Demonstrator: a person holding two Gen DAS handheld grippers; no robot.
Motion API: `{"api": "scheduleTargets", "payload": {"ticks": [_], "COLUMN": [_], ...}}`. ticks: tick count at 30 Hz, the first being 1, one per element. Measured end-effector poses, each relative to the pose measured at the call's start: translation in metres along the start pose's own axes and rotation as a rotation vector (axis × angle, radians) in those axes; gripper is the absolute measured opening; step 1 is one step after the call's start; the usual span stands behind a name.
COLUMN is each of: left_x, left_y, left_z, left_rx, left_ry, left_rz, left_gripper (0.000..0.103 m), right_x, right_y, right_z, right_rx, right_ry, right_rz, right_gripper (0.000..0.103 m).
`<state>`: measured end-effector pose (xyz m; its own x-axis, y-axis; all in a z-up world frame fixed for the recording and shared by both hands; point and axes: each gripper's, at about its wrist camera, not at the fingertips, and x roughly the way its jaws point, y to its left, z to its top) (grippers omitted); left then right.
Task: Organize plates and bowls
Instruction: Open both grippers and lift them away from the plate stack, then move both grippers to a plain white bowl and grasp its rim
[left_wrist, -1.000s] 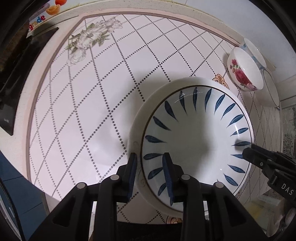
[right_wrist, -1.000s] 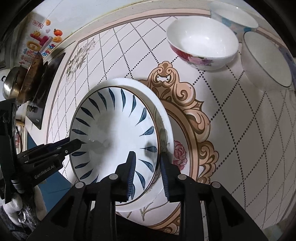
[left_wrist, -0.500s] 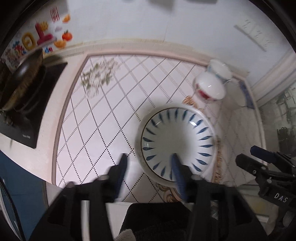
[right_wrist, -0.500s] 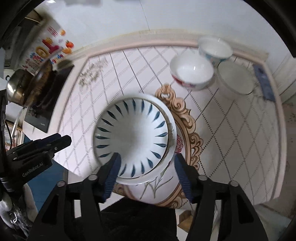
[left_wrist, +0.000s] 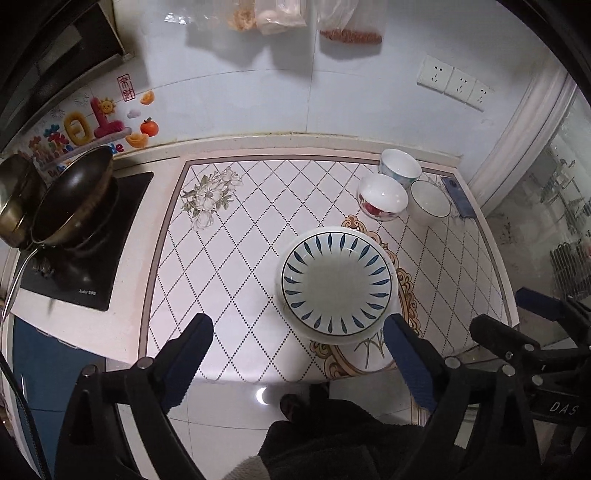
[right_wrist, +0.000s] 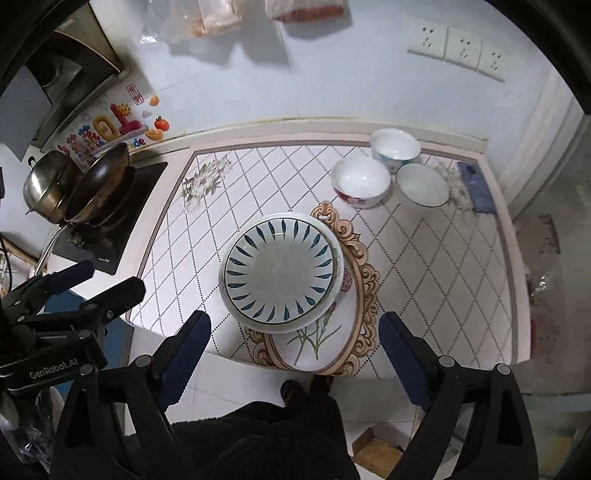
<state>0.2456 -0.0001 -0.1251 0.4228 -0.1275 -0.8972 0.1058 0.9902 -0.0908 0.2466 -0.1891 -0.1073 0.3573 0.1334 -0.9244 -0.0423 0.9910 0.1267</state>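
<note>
Both grippers have risen off the blue-leaf plate (left_wrist: 336, 282); left gripper (left_wrist: 297, 354) and right gripper (right_wrist: 293, 349) jaws have just been opening, now wide, empty. It rests mid-counter (left_wrist: 251, 258), bowls (left_wrist: 382, 195) behind.

Glazed china on a printed, glossy counter

The blue-leaf plate (left_wrist: 336, 282) and the three bowls (left_wrist: 384, 197) far right look like smooth glazed ceramic with a soft shine. The counter top (left_wrist: 236, 266) is smooth and lightly glossy, printed with a dotted diamond pattern. On the left, the wok (right_wrist: 99, 184) is dark metal and the pot (right_wrist: 46, 186) beside it is bright polished steel, on a black glassy hob (left_wrist: 92, 273). The wall (left_wrist: 332, 99) is shiny tile. The gripper fingers (left_wrist: 184, 360) are matt black plastic with ribbed blue pads. Dark fleecy cloth (right_wrist: 258, 439) shows near.
</note>
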Motion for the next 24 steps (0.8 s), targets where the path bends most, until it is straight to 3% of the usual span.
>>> {"api": "scheduleTargets", "payload": {"ticks": [6, 14, 20, 24], "left_x": [-0.019, -0.013, 0.033, 0.098], "left_y": [0.005, 0.004, 0.001, -0.006], "left_z": [-0.009, -0.004, 0.032, 0.078], "left_rx": [-0.005, -0.011, -0.039, -0.092], "left_ry": [-0.03, -0.039, -0.01, 0.119], "left_rz": [-0.011, 0.004, -0.003, -0.121], "left_gripper": [0.094, 0.094, 0.094, 0.094], "right_x": [-0.026, -0.025, 0.004, 0.038], "right_y": [0.007, 0.005, -0.022, -0.063], "right_z": [-0.013, -0.012, 0.013, 0.048], "right_rx": [0.0, 0.004, 0.064, 0.148], "right_ry": [-0.029, -0.027, -0.04, -0.078], "right_rz": [-0.021, 0.025, 0.105, 0.126], "right_gripper": [0.095, 0.095, 0.096, 0.096]}}
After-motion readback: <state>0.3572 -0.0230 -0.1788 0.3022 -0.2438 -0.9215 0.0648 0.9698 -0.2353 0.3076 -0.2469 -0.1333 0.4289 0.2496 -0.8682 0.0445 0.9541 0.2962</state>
